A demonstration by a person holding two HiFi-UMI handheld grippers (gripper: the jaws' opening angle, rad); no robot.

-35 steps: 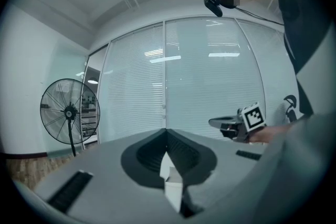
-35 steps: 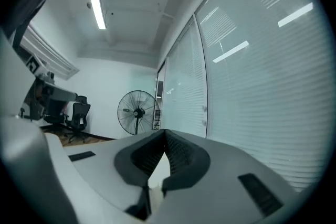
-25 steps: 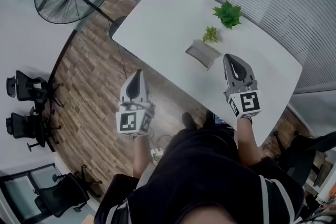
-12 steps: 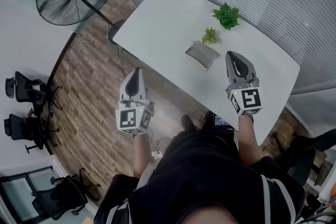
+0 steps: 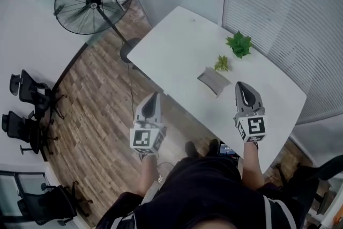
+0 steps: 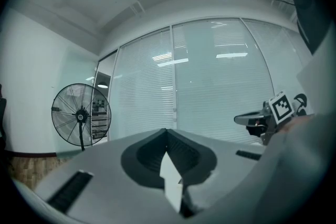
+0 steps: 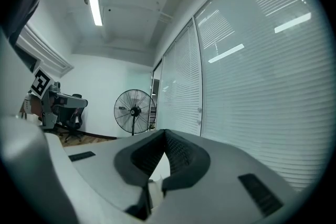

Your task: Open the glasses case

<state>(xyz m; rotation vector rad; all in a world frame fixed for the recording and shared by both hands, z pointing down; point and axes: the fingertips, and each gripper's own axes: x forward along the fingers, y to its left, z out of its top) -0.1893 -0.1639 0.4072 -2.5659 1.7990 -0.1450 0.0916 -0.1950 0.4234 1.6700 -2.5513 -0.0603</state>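
Note:
The grey glasses case (image 5: 214,81) lies closed on the white table (image 5: 177,45), seen only in the head view. My right gripper (image 5: 241,85) hovers over the table just to the right of the case, apart from it, jaws shut and empty. My left gripper (image 5: 155,96) hangs over the wooden floor beside the table's near-left edge, also shut with nothing in it. Both point level. In the left gripper view the jaws meet at their tips (image 6: 167,131); the right gripper view shows the same (image 7: 164,132). Neither gripper view shows the case.
Two small green plants (image 5: 239,44) (image 5: 222,63) stand just beyond the case. A standing fan (image 5: 92,0) is on the floor at the far left, with office chairs (image 5: 24,110) along the left wall. Blinds cover the glass wall (image 5: 289,19) behind the table.
The head view has shifted, so the table and fan sit further right and lower in the picture. The left gripper has sunk a little. Both grippers stay shut.

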